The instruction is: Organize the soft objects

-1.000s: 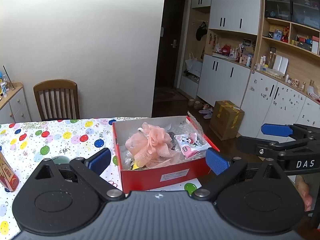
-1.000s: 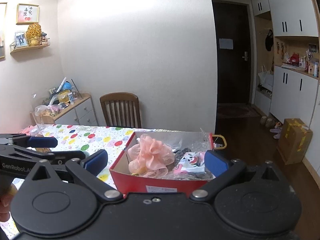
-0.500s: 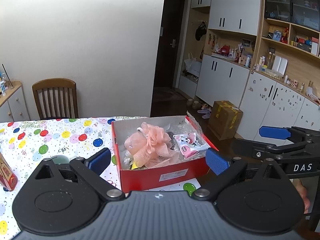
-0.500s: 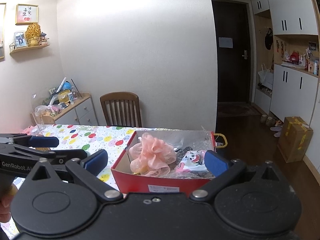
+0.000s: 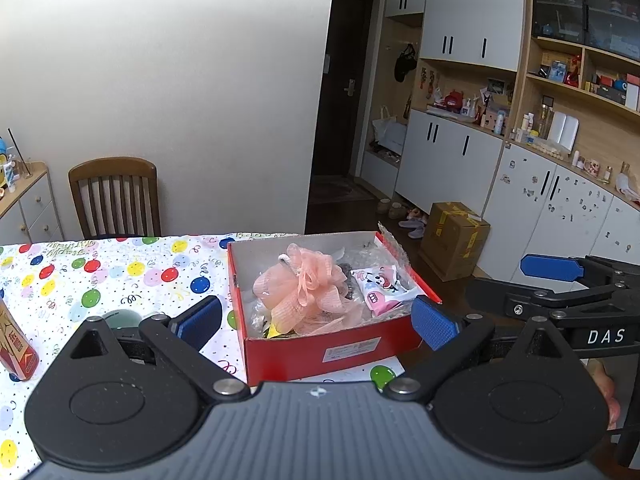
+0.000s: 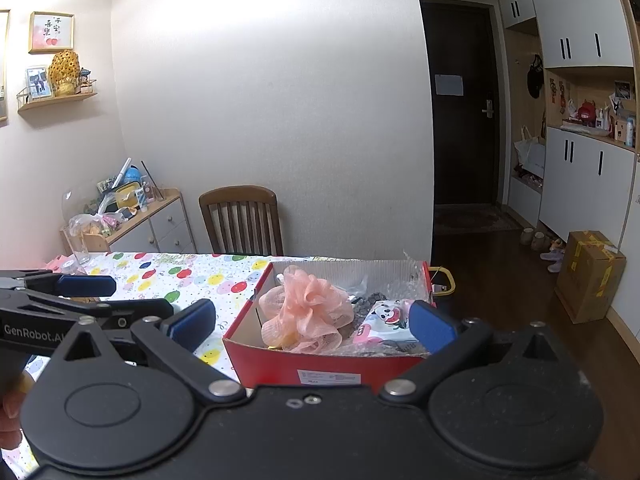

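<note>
A red shoebox [image 5: 360, 350] [image 6: 276, 364] stands at the right end of the table. Inside lie a pink mesh bath puff [image 5: 308, 286] [image 6: 308, 306], a panda-print soft pack [image 5: 382, 286] [image 6: 386, 318] and crinkled clear plastic. My left gripper [image 5: 316, 322] is open, held back from the box's near side with nothing between its blue pads. My right gripper [image 6: 312, 324] is also open and empty, hovering before the box. Each gripper shows at the edge of the other's view.
The table wears a balloon-print cloth [image 5: 120, 276] [image 6: 192, 280]. A red carton [image 5: 16, 350] and a pale green round thing [image 5: 120, 317] sit at the left. A wooden chair [image 5: 114, 196] [image 6: 242, 218] stands behind, a cardboard box [image 5: 454, 238] on the floor right, a glass [image 6: 80, 246] far left.
Both grippers have drifted slightly; the box sits a little lower and more to the right in the right wrist view. Both stay open and empty.
</note>
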Demonstrator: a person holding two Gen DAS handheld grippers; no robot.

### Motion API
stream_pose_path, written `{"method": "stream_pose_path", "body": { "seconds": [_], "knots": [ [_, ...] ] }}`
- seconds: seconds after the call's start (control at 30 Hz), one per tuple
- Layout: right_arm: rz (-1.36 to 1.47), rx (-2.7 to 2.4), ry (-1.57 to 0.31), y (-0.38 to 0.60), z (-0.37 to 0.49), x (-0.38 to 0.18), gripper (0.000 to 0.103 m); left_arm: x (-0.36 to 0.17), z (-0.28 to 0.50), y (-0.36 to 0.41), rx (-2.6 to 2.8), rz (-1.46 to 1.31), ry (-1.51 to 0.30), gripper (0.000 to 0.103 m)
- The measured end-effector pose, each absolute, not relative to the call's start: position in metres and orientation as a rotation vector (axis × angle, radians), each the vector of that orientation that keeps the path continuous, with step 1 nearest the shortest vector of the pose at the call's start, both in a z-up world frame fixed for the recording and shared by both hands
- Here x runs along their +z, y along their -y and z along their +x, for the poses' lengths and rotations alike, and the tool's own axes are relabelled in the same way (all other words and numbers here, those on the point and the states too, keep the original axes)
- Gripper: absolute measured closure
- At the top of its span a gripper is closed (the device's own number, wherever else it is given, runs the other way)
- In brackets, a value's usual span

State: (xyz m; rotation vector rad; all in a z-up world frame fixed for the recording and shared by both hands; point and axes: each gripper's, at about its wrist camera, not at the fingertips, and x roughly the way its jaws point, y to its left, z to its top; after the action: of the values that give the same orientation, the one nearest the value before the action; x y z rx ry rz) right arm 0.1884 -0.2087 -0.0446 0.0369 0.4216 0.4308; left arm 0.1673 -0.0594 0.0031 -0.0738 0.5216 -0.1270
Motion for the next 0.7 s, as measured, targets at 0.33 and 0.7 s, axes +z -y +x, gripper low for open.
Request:
{"method": "stream_pose_path", "body": {
  "seconds": [0.33, 0.7],
  "knots": [
    [0.050, 0.430, -0.429, 0.2100, 0.1887, -0.0475, 0.000, 0.0039, 0.1658, 0.0601, -0.114, -0.078, -0.530, 0.001],
    [0.046, 0.415, -0.436, 0.2072, 0.1890, -0.0482, 0.000, 0.0021, 0.1653, 0.0612, -0.101, -0.075, -0.531, 0.002]
  ]
}}
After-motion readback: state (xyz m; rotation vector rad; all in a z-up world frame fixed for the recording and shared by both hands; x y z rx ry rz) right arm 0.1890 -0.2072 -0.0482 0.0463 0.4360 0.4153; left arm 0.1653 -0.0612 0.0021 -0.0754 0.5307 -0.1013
